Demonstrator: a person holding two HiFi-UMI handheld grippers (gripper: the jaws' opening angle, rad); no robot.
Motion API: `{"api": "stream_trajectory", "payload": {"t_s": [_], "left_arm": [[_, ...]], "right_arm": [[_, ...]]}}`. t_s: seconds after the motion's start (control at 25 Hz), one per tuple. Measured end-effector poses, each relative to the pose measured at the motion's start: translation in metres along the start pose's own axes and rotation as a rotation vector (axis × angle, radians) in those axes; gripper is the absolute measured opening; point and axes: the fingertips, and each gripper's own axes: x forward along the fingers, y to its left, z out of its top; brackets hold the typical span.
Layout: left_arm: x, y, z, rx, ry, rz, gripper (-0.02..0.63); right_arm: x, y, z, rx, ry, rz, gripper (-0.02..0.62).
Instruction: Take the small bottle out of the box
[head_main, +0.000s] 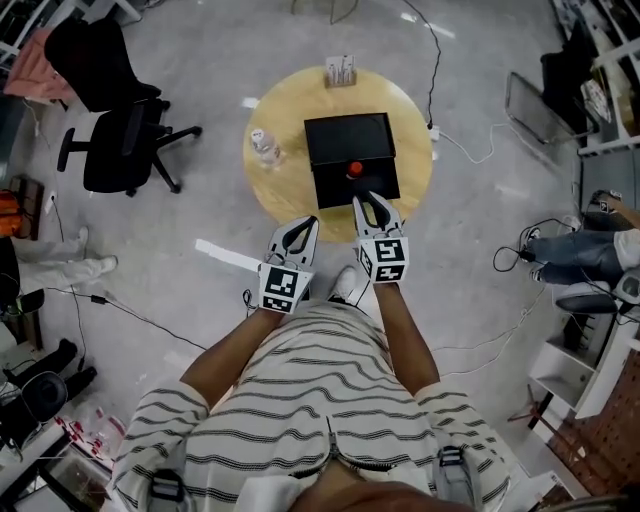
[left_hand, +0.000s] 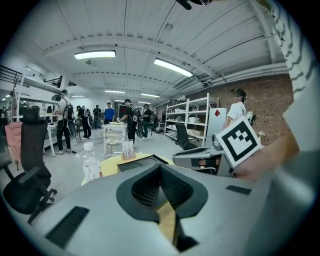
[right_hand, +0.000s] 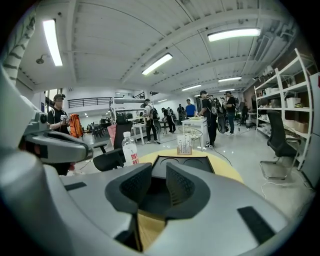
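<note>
Head view: the box stands on the round tabletop, and the small bottle is inside by its near edge, red top showing. The right tool is at that edge, jaws partly apart and empty. The left tool is nearer and to the left, jaws together, holding nothing.

Long white fluorescent ceiling tubes light the hall brightly and evenly. Both gripper views bulge like fisheyes, with black corners and soft, unfocused foregrounds. In the head view the glossy grey concrete floor shows small glare patches at upper middle; shadows are faint.
</note>
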Motion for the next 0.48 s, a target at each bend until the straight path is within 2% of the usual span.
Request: {"api": "stream_trajectory", "payload": {"t_s": [0.28,0.48], "left_arm": [[0.001,0.003,-0.009,-0.003,0.022,0.005,0.021],[0.003,0.006,-0.01,-0.003,0.03,0.015,0.021]], "right_arm": [[0.027,-0.017,-0.016,0.01,0.043,-0.016,0.11],[0.044,-0.03,-0.022,0.019,0.067,-0.044,0.083]]}}
